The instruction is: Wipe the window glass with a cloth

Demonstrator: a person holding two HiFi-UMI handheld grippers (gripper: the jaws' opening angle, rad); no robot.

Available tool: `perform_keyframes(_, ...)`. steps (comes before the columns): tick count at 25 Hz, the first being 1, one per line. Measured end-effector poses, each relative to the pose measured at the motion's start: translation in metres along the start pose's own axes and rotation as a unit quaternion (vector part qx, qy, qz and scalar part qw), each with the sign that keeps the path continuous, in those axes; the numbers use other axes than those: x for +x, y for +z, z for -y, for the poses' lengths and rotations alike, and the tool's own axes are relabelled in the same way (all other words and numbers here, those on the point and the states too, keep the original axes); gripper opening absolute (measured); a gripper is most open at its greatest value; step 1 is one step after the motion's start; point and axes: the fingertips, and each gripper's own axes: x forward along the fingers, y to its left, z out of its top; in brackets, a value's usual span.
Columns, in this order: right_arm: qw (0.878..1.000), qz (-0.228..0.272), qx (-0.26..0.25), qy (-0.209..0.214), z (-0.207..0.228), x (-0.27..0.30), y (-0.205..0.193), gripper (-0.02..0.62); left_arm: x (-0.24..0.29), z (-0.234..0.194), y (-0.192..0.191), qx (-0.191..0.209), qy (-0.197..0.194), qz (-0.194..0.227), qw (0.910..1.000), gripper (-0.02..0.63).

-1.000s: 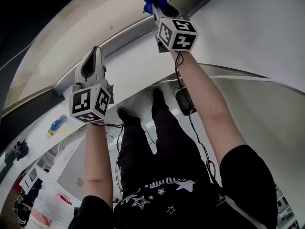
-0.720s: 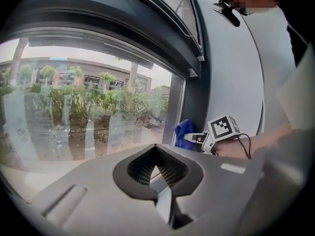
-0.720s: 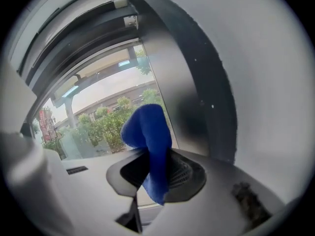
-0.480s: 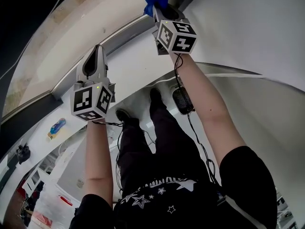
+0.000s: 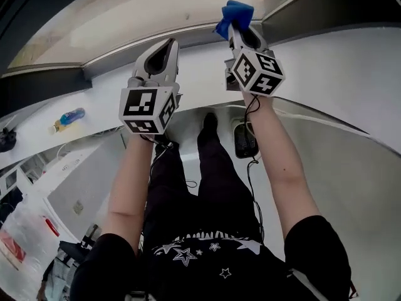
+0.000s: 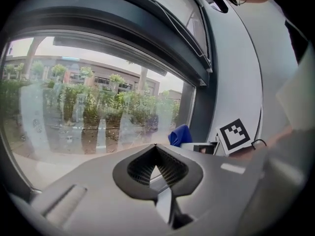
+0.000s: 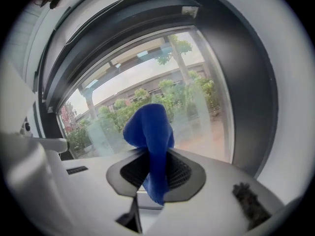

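In the head view both grippers are raised toward the window glass [image 5: 125,11]. My right gripper [image 5: 237,27] is shut on a blue cloth [image 5: 235,12], which bunches out past the jaws close to the pane near its dark right frame. In the right gripper view the blue cloth [image 7: 150,132] stands up between the closed jaws of the right gripper [image 7: 153,154], with the window glass [image 7: 197,107] just beyond. My left gripper [image 5: 167,43] is shut and holds nothing. In the left gripper view, that left gripper [image 6: 155,146] points at the streaky window glass [image 6: 74,107], with the blue cloth [image 6: 179,134] to its right.
A dark window frame [image 5: 326,5] borders the glass at the right, and a white sill [image 5: 200,49] runs under it. A blue bottle [image 5: 67,118] lies on a white surface at the left. A black device [image 5: 244,140] with a cable sits by the person's feet.
The view has swung, and both grippers now sit further right in it. My left gripper has come up closer beside the right one. The cloth stays clamped in the right gripper.
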Motion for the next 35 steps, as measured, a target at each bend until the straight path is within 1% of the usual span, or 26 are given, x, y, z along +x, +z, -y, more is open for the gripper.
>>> perform_keyframes(4, 0.997, -0.038, -0.024, 0.057, -0.082, 0.016, -0.032, 0.077, -0.051, -0.056, -0.015, -0.021, 0.043, -0.001, 0.9989, 0.008)
perform_keyframes(7, 0.992, -0.065, -0.043, 0.103, -0.151, 0.031, -0.059, 0.077, -0.094, -0.106, -0.03, -0.036, 0.082, -0.003, 0.996, 0.008)
perform_keyframes(10, 0.985, -0.081, -0.06, 0.137, -0.219, 0.045, -0.085, 0.077, -0.138, -0.158, -0.044, -0.044, 0.117, 0.0, 0.9921, 0.008)
perform_keyframes(12, 0.98, -0.091, -0.071, 0.159, -0.264, 0.054, -0.101, 0.077, -0.168, -0.191, -0.054, -0.047, 0.142, 0.001, 0.9887, 0.009)
perform_keyframes(17, 0.963, -0.121, -0.103, 0.218, -0.364, 0.078, -0.139, 0.077, -0.236, -0.258, -0.082, -0.075, 0.198, 0.0, 0.9774, 0.009)
perform_keyframes(21, 0.95, -0.128, -0.125, 0.255, -0.435, 0.104, -0.166, 0.077, -0.278, -0.305, -0.101, -0.098, 0.229, 0.006, 0.9685, 0.009)
perform_keyframes(23, 0.946, -0.13, -0.129, 0.269, -0.467, 0.118, -0.179, 0.077, -0.295, -0.322, -0.111, -0.109, 0.239, 0.009, 0.9647, 0.009)
perform_keyframes(26, 0.944, -0.131, -0.131, 0.272, -0.5, 0.136, -0.199, 0.077, -0.315, -0.34, -0.127, -0.126, 0.248, 0.002, 0.9605, 0.009)
perform_keyframes(29, 0.949, -0.135, -0.124, 0.257, -0.517, 0.155, -0.21, 0.077, -0.324, -0.353, -0.135, -0.13, 0.245, -0.002, 0.9608, 0.009)
perform_keyframes(32, 0.95, -0.142, -0.12, 0.252, -0.526, 0.169, -0.216, 0.077, -0.326, -0.359, -0.134, -0.126, 0.246, -0.004, 0.9611, 0.008)
perform_keyframes(34, 0.95, -0.145, -0.121, 0.247, -0.523, 0.175, -0.218, 0.077, -0.324, -0.36, -0.129, -0.12, 0.245, -0.003, 0.962, 0.008)
perform_keyframes(35, 0.953, -0.145, -0.119, 0.239, -0.517, 0.178, -0.217, 0.077, -0.322, -0.361, -0.126, -0.116, 0.242, -0.002, 0.9632, 0.008)
